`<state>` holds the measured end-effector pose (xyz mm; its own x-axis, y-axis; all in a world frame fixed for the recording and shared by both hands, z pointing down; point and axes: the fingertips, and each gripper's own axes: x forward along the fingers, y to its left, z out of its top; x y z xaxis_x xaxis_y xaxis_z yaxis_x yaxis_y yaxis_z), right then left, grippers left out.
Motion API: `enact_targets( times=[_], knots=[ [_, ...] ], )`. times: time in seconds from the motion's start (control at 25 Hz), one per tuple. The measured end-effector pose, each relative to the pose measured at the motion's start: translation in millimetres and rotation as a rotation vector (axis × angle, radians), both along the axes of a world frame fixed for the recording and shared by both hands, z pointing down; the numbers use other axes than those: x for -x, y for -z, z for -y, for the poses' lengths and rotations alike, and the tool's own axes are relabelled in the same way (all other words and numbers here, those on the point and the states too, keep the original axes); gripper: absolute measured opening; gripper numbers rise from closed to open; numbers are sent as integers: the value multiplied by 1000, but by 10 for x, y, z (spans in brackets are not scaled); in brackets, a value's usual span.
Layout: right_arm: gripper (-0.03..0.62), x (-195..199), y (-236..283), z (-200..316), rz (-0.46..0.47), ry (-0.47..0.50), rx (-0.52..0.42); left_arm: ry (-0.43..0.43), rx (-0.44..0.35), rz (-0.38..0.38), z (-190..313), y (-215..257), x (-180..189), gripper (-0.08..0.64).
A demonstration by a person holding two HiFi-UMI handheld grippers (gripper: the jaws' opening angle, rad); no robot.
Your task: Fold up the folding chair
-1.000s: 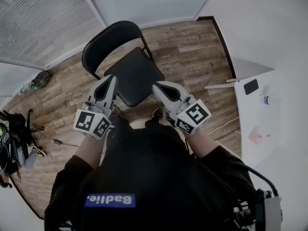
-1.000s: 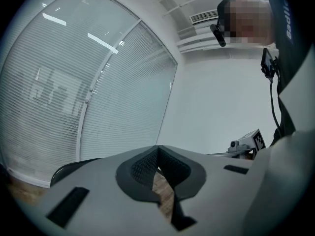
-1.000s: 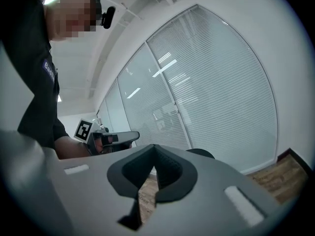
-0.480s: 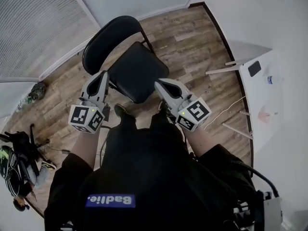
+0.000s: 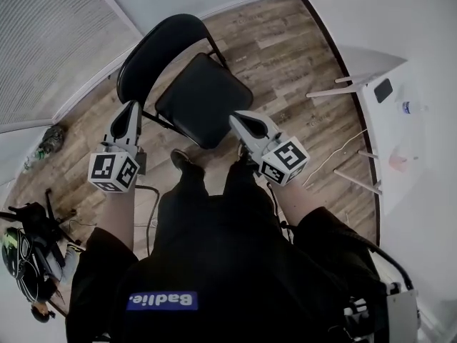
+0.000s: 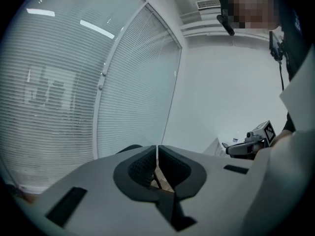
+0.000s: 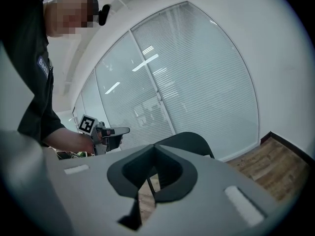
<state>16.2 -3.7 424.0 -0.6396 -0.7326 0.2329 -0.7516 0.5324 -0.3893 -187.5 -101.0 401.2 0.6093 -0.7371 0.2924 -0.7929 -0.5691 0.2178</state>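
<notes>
Plainly, left tongs (image 5: 131,107) and right tongs (image 5: 236,118) sit closed, empty; folding chair (image 5: 203,98) unfolded on plank floor (image 5: 285,56).

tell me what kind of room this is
Most likely an office or small meeting room. Glazed walls covered with horizontal blinds run along two sides, the floor is wood-look plank, and a white table stands by a plain wall. A black folding chair stands open in the middle.
</notes>
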Motion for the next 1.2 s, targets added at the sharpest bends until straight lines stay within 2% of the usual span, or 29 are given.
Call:
enact_targets(
  times=[0.32,0.52,0.72,1.0,1.2],
  knots=[
    [-2,-218,-613,171,0,-45,79,10,13,104,336,-376,176,3],
    [-2,-332,-902,347,5,-66,105,17,9,141,611,-501,179,3],
    [6,-424,-1304,436,15,-91,165,16,38,212,812,-756,240,10],
    [26,-646,-1987,445,4,-135,274,24,87,306,1070,-1126,425,73],
    [65,-777,-2496,372,13,-159,357,15,104,364,1242,-1292,565,118]
  ],
)
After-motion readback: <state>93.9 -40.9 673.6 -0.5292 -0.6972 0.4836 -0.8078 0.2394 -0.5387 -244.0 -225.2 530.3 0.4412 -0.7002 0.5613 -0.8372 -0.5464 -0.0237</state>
